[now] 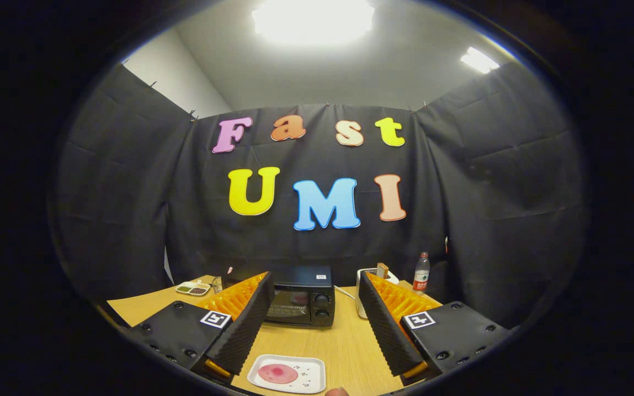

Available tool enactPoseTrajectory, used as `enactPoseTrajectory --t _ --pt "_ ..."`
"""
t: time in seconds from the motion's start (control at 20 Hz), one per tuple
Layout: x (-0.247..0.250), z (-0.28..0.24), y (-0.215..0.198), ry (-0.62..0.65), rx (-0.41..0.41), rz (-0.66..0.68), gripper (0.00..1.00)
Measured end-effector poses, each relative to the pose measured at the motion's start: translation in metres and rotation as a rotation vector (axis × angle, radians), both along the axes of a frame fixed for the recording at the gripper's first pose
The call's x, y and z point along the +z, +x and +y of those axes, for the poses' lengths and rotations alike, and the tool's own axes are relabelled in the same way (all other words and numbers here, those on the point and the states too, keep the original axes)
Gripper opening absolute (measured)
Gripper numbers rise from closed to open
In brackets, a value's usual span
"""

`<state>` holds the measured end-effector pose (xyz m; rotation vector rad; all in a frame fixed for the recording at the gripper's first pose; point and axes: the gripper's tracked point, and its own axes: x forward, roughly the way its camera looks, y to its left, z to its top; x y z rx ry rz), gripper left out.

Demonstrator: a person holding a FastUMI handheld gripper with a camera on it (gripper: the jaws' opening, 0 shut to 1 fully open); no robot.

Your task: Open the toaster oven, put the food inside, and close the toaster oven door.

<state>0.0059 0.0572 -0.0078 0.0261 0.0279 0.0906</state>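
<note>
A black toaster oven (300,297) stands on the wooden table (344,346) beyond my fingers, its glass door shut and two knobs on its right side. A white square plate (309,379) with a pink round piece of food (277,373) lies on the table close below, between my fingers. My gripper (316,286) is open, its two black ribbed pads (251,324) spread wide with nothing between them, held well above the table and short of the oven.
A white toaster (369,291) with a slice of bread stands right of the oven, with a water bottle (421,271) beyond it. A small divided dish (192,287) and a small jar (217,284) sit at the table's far left. A fingertip (337,391) shows by the plate.
</note>
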Motion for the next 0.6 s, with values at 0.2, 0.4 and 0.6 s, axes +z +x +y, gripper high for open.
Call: enactPoseTrajectory --t 0.2,0.4,0.6 --pt "0.004 0.021 0.011 0.009 0.032 -0.003 0.98" --pt "0.009 0.044 0.036 0.012 0.054 -0.009 0.98" --pt "0.002 0.068 0.073 0.026 0.069 0.013 0.98"
